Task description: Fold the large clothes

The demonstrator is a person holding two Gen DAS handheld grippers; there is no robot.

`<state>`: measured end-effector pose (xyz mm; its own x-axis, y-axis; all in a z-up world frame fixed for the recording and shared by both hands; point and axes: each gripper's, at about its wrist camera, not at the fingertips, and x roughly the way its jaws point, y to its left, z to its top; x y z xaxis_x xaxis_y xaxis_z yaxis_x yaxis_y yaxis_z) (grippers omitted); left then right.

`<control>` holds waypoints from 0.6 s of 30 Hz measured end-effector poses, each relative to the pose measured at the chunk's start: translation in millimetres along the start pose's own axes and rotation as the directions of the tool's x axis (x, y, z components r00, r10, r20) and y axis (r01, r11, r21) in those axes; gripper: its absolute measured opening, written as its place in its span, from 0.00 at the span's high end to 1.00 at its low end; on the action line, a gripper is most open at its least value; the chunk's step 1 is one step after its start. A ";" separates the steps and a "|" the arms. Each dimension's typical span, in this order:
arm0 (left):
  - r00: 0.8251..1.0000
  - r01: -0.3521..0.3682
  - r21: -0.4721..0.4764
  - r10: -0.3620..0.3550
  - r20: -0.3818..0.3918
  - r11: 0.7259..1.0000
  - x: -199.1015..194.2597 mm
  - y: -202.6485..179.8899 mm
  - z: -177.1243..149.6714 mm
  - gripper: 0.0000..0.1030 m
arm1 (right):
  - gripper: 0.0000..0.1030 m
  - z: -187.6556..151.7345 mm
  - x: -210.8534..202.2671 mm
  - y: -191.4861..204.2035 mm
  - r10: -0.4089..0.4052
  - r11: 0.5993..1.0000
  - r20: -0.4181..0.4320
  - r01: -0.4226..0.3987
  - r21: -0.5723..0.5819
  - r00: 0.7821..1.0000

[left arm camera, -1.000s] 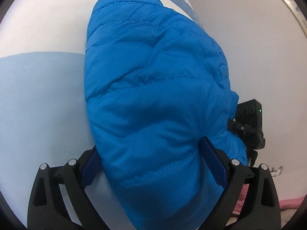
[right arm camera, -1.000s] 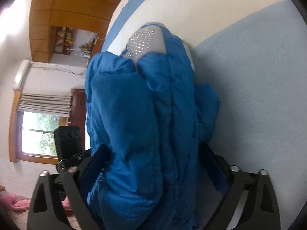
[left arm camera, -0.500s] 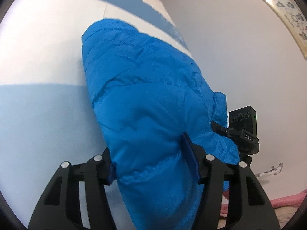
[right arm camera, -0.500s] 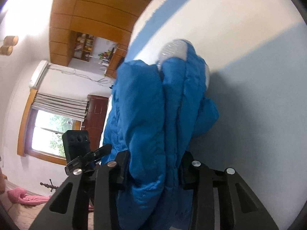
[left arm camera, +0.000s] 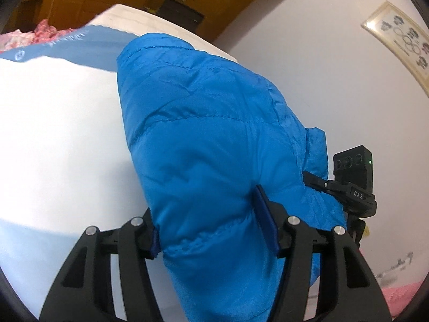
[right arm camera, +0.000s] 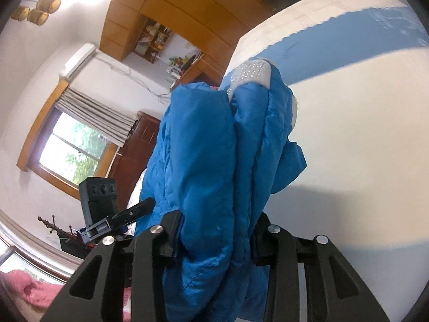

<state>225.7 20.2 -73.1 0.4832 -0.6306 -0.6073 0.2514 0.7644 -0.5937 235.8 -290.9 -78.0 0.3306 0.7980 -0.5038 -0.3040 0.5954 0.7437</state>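
Observation:
A bright blue quilted puffer jacket point(left arm camera: 209, 134) is folded into a thick bundle and lifted off the bed. My left gripper point(left arm camera: 211, 220) is shut on its near edge, the blue pads pressing into the padding from both sides. In the right wrist view the same blue jacket point(right arm camera: 214, 155) hangs in several layers, with a grey studded patch point(right arm camera: 250, 73) at its far end. My right gripper point(right arm camera: 214, 238) is shut on these layers. Each view shows the other gripper's camera block beside the jacket: the right gripper's point(left arm camera: 354, 171) and the left gripper's point(right arm camera: 99, 196).
The bed point(left arm camera: 53, 123) has a white and light blue cover with a darker blue band point(right arm camera: 348, 43). Wooden wardrobes point(right arm camera: 171, 8) and a window point(right arm camera: 72, 150) stand behind. A framed picture point(left arm camera: 399, 40) hangs on the white wall. Pink fabric point(right arm camera: 32, 289) lies low at the side.
Both grippers closed on the jacket and lifted it off the bed. The views tilted up, bringing the wardrobes, window and wall into sight.

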 end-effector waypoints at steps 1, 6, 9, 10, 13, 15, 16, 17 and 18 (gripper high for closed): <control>1.000 -0.015 -0.006 0.015 0.006 1.000 3.1 8.3 7.4 0.45 | 0.64 12.0 14.6 -3.2 0.002 1.000 -0.014 -0.002 -0.004 1.000; 0.997 -0.074 -0.051 0.074 0.002 0.996 18.5 53.3 32.9 0.45 | 0.64 39.7 59.7 -14.5 0.004 1.000 -0.051 -0.004 0.012 0.999; 0.994 -0.107 -0.074 0.106 -0.016 0.991 31.5 72.0 40.5 0.45 | 0.64 43.9 90.7 -37.0 0.002 0.998 -0.092 0.004 0.065 0.996; 0.992 -0.123 -0.082 0.121 -0.032 0.989 32.2 87.6 45.0 0.45 | 0.64 45.3 99.1 -42.7 -0.007 0.997 -0.108 0.015 0.080 0.994; 0.985 -0.161 -0.115 0.153 -0.078 0.980 42.8 121.5 47.3 0.39 | 0.60 42.1 120.7 -67.5 0.006 0.988 -0.126 0.014 0.152 0.992; 0.987 -0.153 -0.125 0.145 -0.068 0.980 46.0 127.1 42.6 0.36 | 0.59 39.3 119.7 -75.9 0.030 0.982 -0.118 -0.007 0.189 0.993; 0.987 -0.152 -0.130 0.145 -0.064 0.980 45.6 127.2 40.1 0.35 | 0.58 39.2 118.1 -75.7 0.021 0.983 -0.120 0.001 0.183 0.993; 0.987 -0.157 -0.134 0.149 -0.065 0.979 44.1 125.5 37.6 0.34 | 0.56 39.2 116.4 -73.6 0.006 0.984 -0.127 0.016 0.175 0.992; 0.986 -0.161 -0.133 0.153 -0.068 0.978 42.0 124.0 33.9 0.34 | 0.54 40.4 115.3 -72.4 -0.007 0.985 -0.134 0.030 0.170 0.991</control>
<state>305.6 93.0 -154.4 0.4578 -0.5139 -0.7255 0.0564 0.8311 -0.5532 332.1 -245.7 -172.2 0.2095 0.7992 -0.5634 -0.1379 0.5945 0.7921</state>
